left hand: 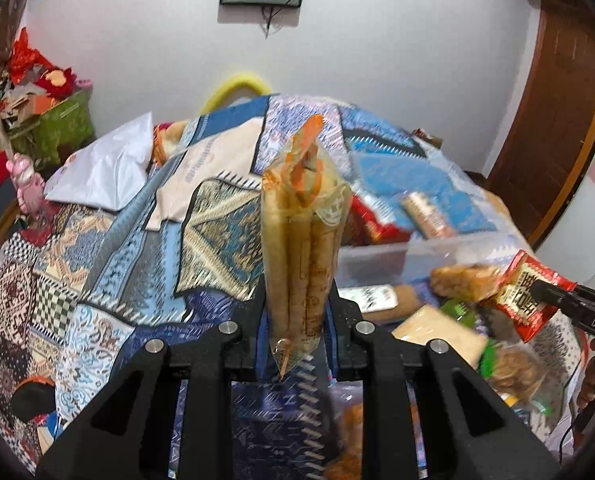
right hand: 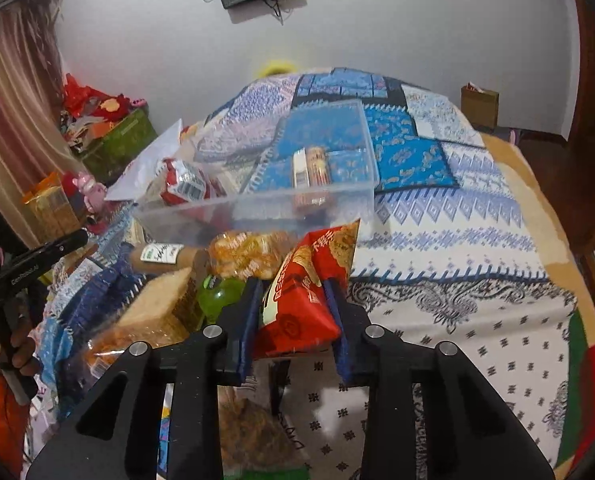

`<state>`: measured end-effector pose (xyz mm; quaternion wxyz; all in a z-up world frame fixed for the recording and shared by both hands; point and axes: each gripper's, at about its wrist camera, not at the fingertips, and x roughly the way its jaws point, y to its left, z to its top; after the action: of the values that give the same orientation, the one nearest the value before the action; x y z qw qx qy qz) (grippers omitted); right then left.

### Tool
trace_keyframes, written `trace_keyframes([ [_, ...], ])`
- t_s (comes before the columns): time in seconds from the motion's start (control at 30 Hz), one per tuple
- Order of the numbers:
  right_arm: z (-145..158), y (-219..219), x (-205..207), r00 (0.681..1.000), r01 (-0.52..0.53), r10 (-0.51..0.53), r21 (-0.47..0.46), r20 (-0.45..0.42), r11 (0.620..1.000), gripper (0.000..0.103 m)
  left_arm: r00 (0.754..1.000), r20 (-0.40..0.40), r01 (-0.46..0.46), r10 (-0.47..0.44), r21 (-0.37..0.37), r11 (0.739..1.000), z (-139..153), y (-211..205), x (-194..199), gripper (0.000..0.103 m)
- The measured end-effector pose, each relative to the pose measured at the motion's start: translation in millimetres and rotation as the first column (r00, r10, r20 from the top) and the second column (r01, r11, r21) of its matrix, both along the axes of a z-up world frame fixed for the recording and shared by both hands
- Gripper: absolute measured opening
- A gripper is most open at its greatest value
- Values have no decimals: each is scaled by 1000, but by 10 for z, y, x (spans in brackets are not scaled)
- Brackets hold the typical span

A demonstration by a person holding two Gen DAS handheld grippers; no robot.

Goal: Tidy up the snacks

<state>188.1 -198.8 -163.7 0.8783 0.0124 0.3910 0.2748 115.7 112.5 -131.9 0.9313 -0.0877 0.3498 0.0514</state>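
My left gripper (left hand: 297, 300) is shut on a clear pack of long wafer rolls (left hand: 303, 240) and holds it upright above the bed. My right gripper (right hand: 295, 292) is shut on a red chip bag (right hand: 309, 292), lifted just in front of the clear plastic bin (right hand: 257, 204). The bin holds a red packet (right hand: 185, 188) and a small tube pack (right hand: 311, 168). In the left wrist view the bin (left hand: 397, 256) lies right of the wafer pack, and the right gripper (left hand: 553, 300) with the red bag (left hand: 525, 300) shows at the far right.
Loose snacks lie in front of the bin: a yellow crisp bag (right hand: 245, 256), a brown roll (right hand: 165, 256), a beige cracker pack (right hand: 161, 312), a green item (right hand: 221, 296). A patterned quilt (right hand: 437, 240) covers the bed. A white bag (left hand: 101, 176) and boxes (left hand: 49, 128) lie left.
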Motion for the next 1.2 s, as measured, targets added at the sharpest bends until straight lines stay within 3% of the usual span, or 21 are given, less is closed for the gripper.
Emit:
trace_keyframes([
  [0.37, 366, -53, 33, 994, 17, -20, 25, 105, 1000, 26, 993, 93, 68, -67, -4, 998, 377, -255, 256, 22],
  [0.67, 643, 80, 250, 981, -1, -11, 60, 191, 998, 22, 986, 107, 130, -128, -16, 991, 436, -518, 606, 22],
  [0.73, 637, 112, 317, 983, -11, -1, 65, 184, 998, 6, 984, 103, 147, -145, -21, 989, 418, -577, 695, 22],
  [0.97, 528, 121, 411, 992, -41, 34, 54, 119, 998, 8, 981, 54, 187, -186, -16, 982, 259, -786, 997, 22],
  [1.0, 494, 101, 400, 994, -48, 43, 50, 103, 998, 10, 981, 41, 191, -191, -16, 981, 221, -809, 1045, 22],
  [1.13, 291, -37, 308, 997, -15, 15, -11, 70, 1000, 52, 981, -15, 191, -191, -19, 981, 84, -853, 1215, 22],
  [1.2, 154, -103, 258, 999, 0, 1, -36, 37, 999, 60, 982, -34, 184, -184, -9, 983, 29, -860, 1276, 22],
])
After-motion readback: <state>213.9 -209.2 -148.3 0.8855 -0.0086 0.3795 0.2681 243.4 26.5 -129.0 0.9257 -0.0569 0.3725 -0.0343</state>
